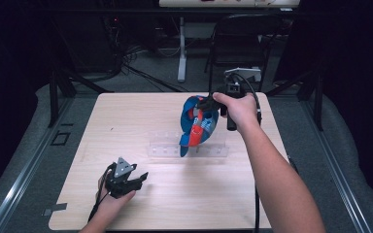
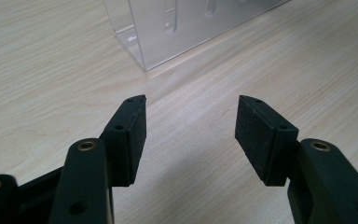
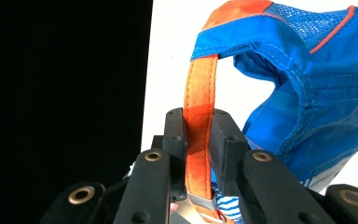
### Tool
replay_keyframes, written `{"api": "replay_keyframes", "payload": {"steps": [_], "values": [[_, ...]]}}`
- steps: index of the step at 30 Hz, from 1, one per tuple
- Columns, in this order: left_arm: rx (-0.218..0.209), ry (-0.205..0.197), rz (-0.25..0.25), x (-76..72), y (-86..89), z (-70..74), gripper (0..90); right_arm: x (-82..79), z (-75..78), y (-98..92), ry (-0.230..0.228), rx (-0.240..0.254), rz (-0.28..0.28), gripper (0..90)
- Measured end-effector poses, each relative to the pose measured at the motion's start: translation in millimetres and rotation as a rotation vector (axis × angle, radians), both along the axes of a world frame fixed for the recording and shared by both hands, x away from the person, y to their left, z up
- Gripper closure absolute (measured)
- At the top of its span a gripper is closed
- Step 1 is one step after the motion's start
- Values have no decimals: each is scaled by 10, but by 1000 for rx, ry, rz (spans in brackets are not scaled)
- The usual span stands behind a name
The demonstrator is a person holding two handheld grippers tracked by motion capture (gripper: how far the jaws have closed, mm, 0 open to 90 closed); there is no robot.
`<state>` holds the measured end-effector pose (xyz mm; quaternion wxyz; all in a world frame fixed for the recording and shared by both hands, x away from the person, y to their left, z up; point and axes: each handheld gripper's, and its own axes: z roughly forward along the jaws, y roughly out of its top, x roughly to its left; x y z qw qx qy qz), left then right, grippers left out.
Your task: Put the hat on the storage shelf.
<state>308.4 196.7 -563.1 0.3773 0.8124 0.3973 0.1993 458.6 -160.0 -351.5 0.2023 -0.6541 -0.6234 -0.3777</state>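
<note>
A blue cap (image 1: 197, 125) with orange trim and an orange strap (image 3: 199, 135) hangs above a clear acrylic stand (image 1: 188, 150) at the table's middle. My right gripper (image 1: 209, 103) holds the cap from the top, and in the right gripper view its jaws are shut on the orange strap, with the blue mesh crown (image 3: 317, 93) hanging to the right. My left gripper (image 1: 137, 178) rests near the table's front left, open, with nothing between its pads (image 2: 135, 135). In the left gripper view one corner of the clear stand (image 2: 168, 32) lies ahead of the jaws.
The light wooden table (image 1: 126, 126) has bare wood around the stand. Beyond its far edge stand a black chair (image 1: 240, 43) and a white table leg (image 1: 181, 48) on a grey floor with cables. Dark surroundings flank both sides.
</note>
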Motion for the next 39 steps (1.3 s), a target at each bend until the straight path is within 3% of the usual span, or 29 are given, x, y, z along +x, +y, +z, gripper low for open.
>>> {"api": "replay_keyframes", "payload": {"steps": [12, 20, 26, 30, 39], "values": [[0, 1, -1, 0, -1, -1, 439, 19, -162, -47, 21, -29, -6, 776], [3, 2, -3, 0, -5, -4, 439, 11, -237, -102, 16, -53, -27, 714], [-2, 0, 2, 3, 1, -6, 438, -22, -322, -145, 14, -131, -21, 648], [2, 2, 2, 4, -2, -8, 438, -57, -350, -171, 7, -120, -27, 615], [-1, 1, 6, 7, 4, -10, 438, -148, -404, -176, -6, -170, 0, 579]]}}
